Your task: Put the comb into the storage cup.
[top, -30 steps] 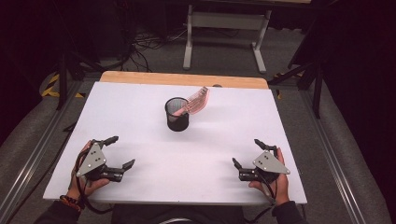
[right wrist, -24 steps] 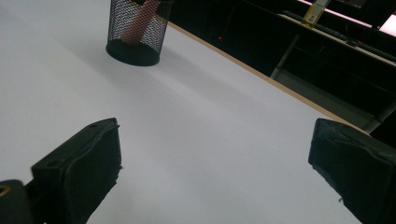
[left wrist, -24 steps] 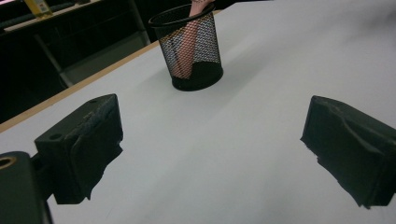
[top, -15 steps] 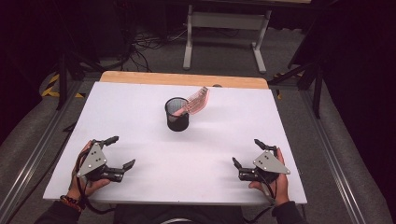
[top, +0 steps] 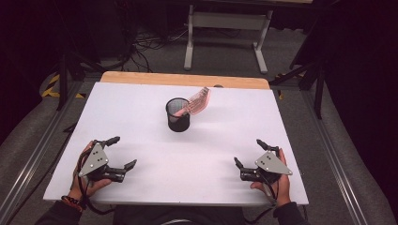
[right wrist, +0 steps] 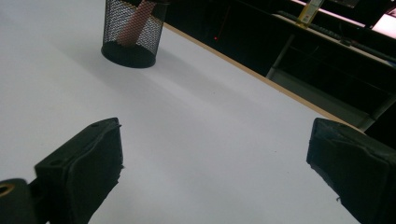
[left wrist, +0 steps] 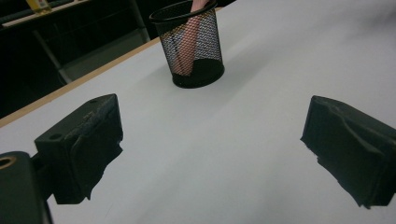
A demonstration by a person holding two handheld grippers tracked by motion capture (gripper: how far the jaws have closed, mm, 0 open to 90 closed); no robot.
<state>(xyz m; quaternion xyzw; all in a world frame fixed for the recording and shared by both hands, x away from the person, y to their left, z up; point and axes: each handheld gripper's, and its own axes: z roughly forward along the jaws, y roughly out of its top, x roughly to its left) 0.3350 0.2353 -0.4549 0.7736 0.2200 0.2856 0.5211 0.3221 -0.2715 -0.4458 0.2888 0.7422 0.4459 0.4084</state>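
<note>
Black mesh cup: stands upright on the white table, toward the far middle, well apart from both claws; also seen in the left gripper view and the right gripper view.
Pink object: a long, flat, ribbed piece, what it is I cannot tell; its lower end sits inside the cup and its upper end leans out over the rim, up and toward the far right.
Long axis: tilted, running from the cup's floor at near left to the free end at far right.
Left claw: released, jaws spread wide with nothing between them, resting at the near left of the table in the person's left hand.
Right claw: released as well, jaws wide and empty, at the near right in the right hand.
Direction from the claws: the cup lies forward of both, to the right of the left claw and to the left of the right claw.
Nearer hand: the two are about equally far from the cup, the left a shade closer; the free end leans to the right claw's side.
Likely next move: a reach forward and inward to the pink piece's free end, taken across its flat faces, judged from the layout only.
</note>
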